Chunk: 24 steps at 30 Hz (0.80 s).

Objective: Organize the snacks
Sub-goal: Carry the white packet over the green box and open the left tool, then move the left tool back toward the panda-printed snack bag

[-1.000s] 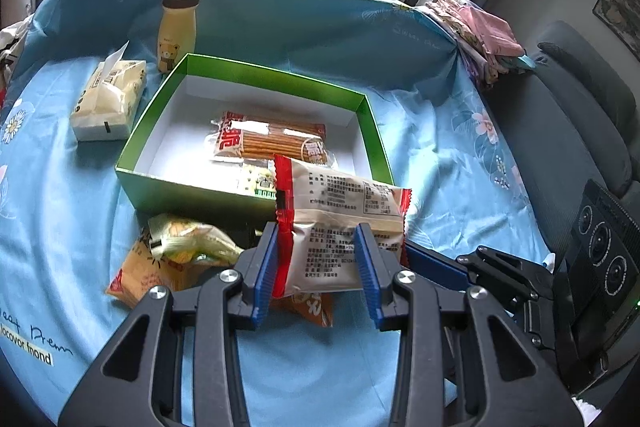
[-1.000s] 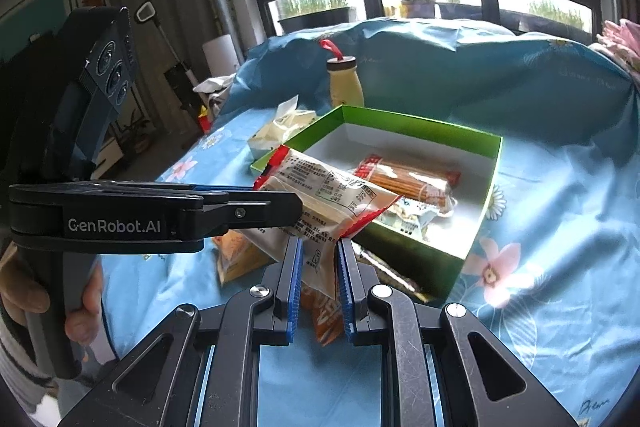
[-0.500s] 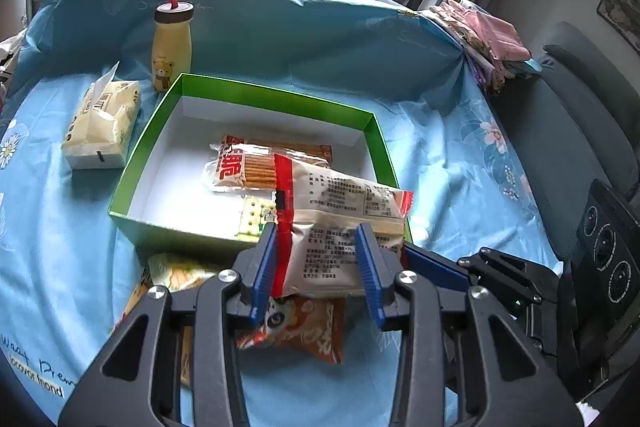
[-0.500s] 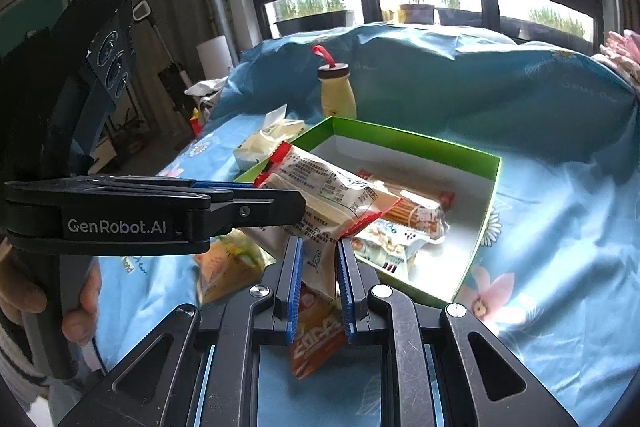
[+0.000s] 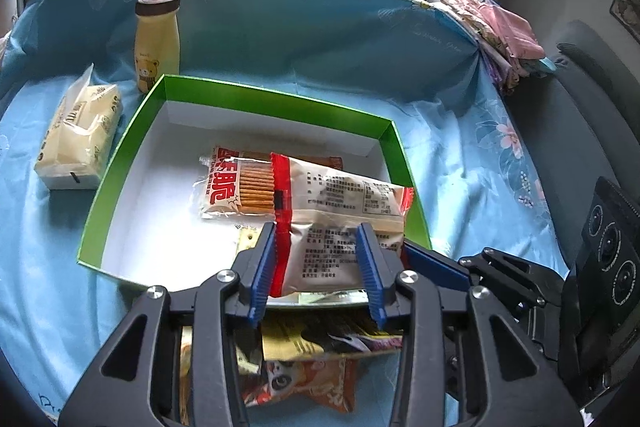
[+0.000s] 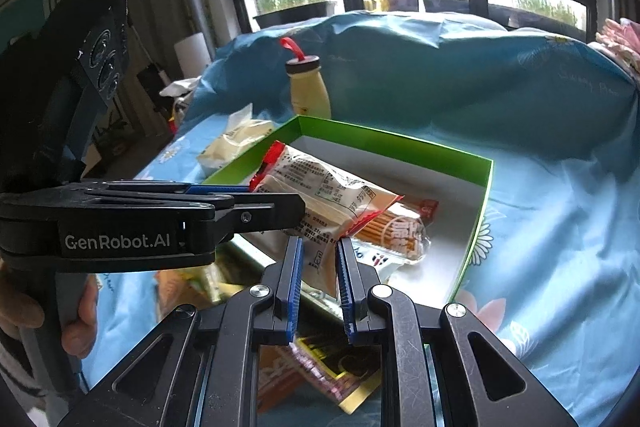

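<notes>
White snack packet [image 5: 336, 223] now over green box [image 5: 276, 103] — both tongs clamped

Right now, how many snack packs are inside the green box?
2: a biscuit-stick pack mid-box and a small white packet beside it; the held pack may hide more.

Left hand-held gripper [image 5: 316, 267]: black frame, blue ribbed pads, silver screws, white "GenRobot.AI" marking. Right hand-held gripper [image 6: 318, 283] alike.

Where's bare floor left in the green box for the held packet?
Free: the white floor of the green box between its left wall and the biscuit-stick pack, plus the back strip. Crowded: centre to right wall; loose snack packs outside the near wall.
</notes>
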Tool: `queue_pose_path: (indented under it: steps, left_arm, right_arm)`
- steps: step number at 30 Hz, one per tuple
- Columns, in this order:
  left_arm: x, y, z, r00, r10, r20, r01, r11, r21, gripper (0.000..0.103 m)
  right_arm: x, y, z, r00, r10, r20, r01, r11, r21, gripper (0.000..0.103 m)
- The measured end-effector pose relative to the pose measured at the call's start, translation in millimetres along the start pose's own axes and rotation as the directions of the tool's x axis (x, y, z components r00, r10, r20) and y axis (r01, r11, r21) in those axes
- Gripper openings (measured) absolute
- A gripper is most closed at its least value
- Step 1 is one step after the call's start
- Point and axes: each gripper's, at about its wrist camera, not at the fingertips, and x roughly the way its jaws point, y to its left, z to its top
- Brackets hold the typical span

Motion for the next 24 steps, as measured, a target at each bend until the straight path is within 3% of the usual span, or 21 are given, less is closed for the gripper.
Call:
queue_pose_path:
  steps: [14,16,18,22,24]
  left_arm:
    - [37,17,5,0.996,0.044,-0.077,-0.047,0.998,-0.048,0.051]
    - [36,19,5,0.996,0.051,-0.073,-0.056,0.997,-0.058,0.058]
    - [33,20,6,0.996,0.067,-0.061,-0.071,0.996,-0.06,0.074]
    - [21,23,3,0.994,0.1,-0.034,-0.102,0.993,-0.061,0.078]
    - [13,24,1,0.991,0.13,-0.018,-0.131,0.99,-0.058,0.088]
  right_arm:
    - [30,-11,2,0.998,-0.035,-0.055,0.037,0.999,0.038,0.019]
    - [30,-11,3,0.998,-0.037,-0.049,0.039,0.998,0.039,0.019]
    - [29,-12,3,0.998,-0.053,-0.045,0.055,0.998,0.042,0.026]
    - [21,-15,1,0.995,-0.099,-0.028,0.101,0.993,0.058,0.038]
    - [12,-19,0,0.995,-0.102,-0.015,0.103,0.992,0.079,0.039]
